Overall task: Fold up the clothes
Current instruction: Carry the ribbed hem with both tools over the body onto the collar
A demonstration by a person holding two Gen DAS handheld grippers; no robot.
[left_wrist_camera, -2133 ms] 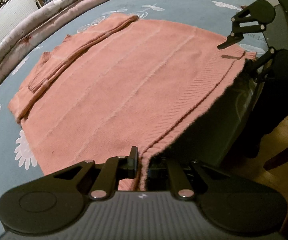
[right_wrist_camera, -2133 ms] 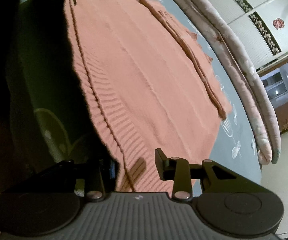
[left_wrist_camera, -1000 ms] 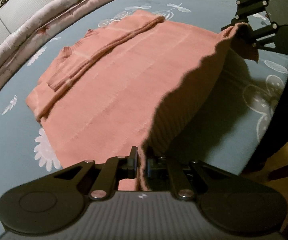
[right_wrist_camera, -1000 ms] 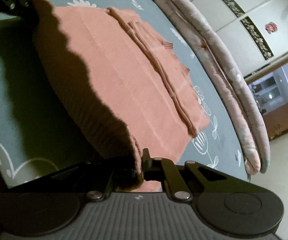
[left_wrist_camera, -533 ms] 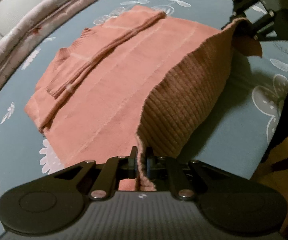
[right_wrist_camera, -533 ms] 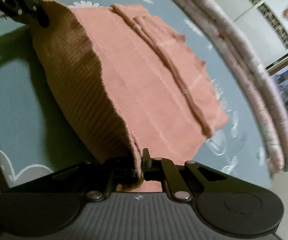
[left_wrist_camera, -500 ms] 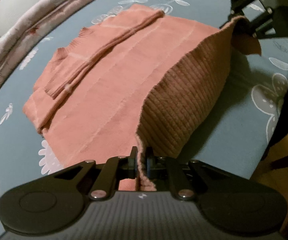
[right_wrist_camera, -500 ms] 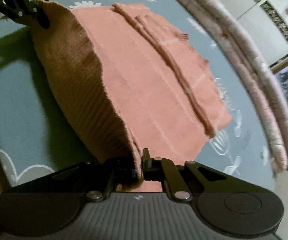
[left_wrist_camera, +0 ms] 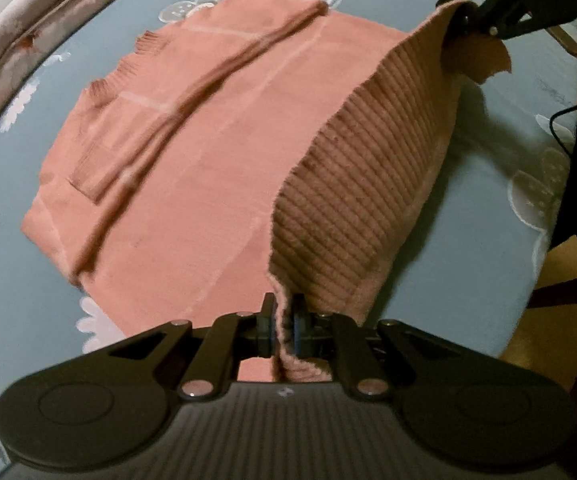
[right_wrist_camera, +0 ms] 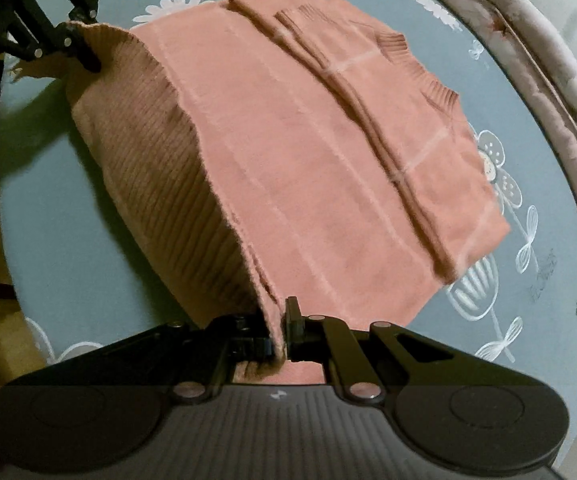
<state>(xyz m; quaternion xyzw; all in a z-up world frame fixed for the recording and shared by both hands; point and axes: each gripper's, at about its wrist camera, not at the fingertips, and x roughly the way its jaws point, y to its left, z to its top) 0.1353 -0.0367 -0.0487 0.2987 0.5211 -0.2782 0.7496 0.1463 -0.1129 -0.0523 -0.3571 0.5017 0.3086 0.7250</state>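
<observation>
Ribbed hem of a pink knitted sweater point(left_wrist_camera: 216, 160) is being pinched at its two ends, one corner clamped between the closed jaws of the left gripper point(left_wrist_camera: 283, 322) and the other clenched in the same way by the right gripper point(right_wrist_camera: 278, 330). Between the two grips the hem point(left_wrist_camera: 352, 184) is being held up off the blue flowered bedspread point(left_wrist_camera: 488, 200) as a raised, ribbed flap, its long axis running straight from one gripper to the other. Beyond that lifted edge the body of the sweater is being left flat on the bedspread, stretching away from both grippers toward the collar point(right_wrist_camera: 416, 64) at the far end, where a sleeve point(right_wrist_camera: 368, 120) is seen lying folded in along the back. Neither gripper is being favoured: each is placed at its own hem corner, equally far from the collar. Judged from this, the fold in hand is a hem-to-collar one, and it is being governed by that single direction, forward and away over the flat half. A rolled pink quilt point(right_wrist_camera: 528, 40) is seen along the bed's far side.
</observation>
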